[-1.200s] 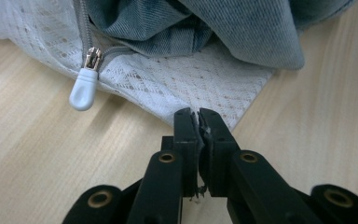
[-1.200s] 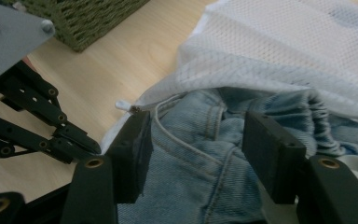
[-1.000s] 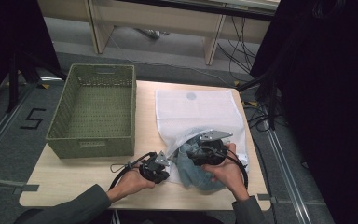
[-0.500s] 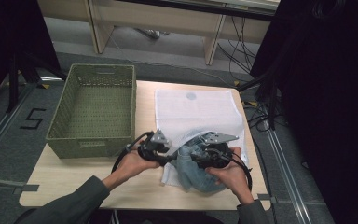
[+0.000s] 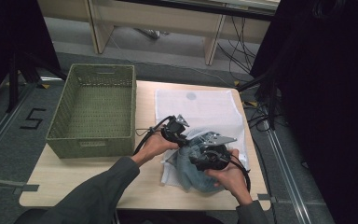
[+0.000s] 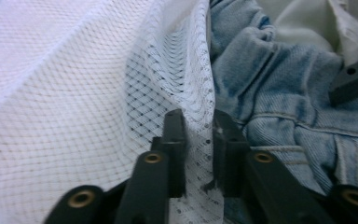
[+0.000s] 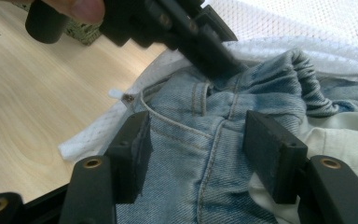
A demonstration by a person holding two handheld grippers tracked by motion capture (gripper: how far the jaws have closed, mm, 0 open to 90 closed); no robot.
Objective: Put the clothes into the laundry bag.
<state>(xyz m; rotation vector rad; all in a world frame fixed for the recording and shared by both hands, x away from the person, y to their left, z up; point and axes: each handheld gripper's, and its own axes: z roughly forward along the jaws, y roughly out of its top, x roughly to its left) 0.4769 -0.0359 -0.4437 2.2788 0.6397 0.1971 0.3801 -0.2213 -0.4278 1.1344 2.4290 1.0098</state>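
Jeans [image 5: 200, 170] are seen bunched at the near right of the table [image 5: 74, 179], lying on and partly inside a white mesh laundry bag [image 5: 200, 109]; most of the bag is spread flat beyond them, toward the far edge; stuffing is judged partly done, since the near end of the denim is wrapped by mesh at its left side while the top of the bundle is bare; in the left gripper view the bag's edge [image 6: 193, 116] is caught between the jaws of the left gripper [image 6: 198, 140], which have just been closing, and the pads are pressed on the mesh with denim [image 6: 279, 102] just beside it; the left gripper [image 5: 177, 130] is held at the bundle's far left side; in the right gripper view the right gripper [image 7: 193, 140] stands with its jaws apart around a fold of the jeans [image 7: 200, 135]; whether the pads actually press the denim cannot be told; judged left to do: mouth of the bag to be pulled over the remaining denim, garment pushed fully in, bag closed; a green woven basket [image 5: 93, 112] sits at the left of the table, apart from the bundle.
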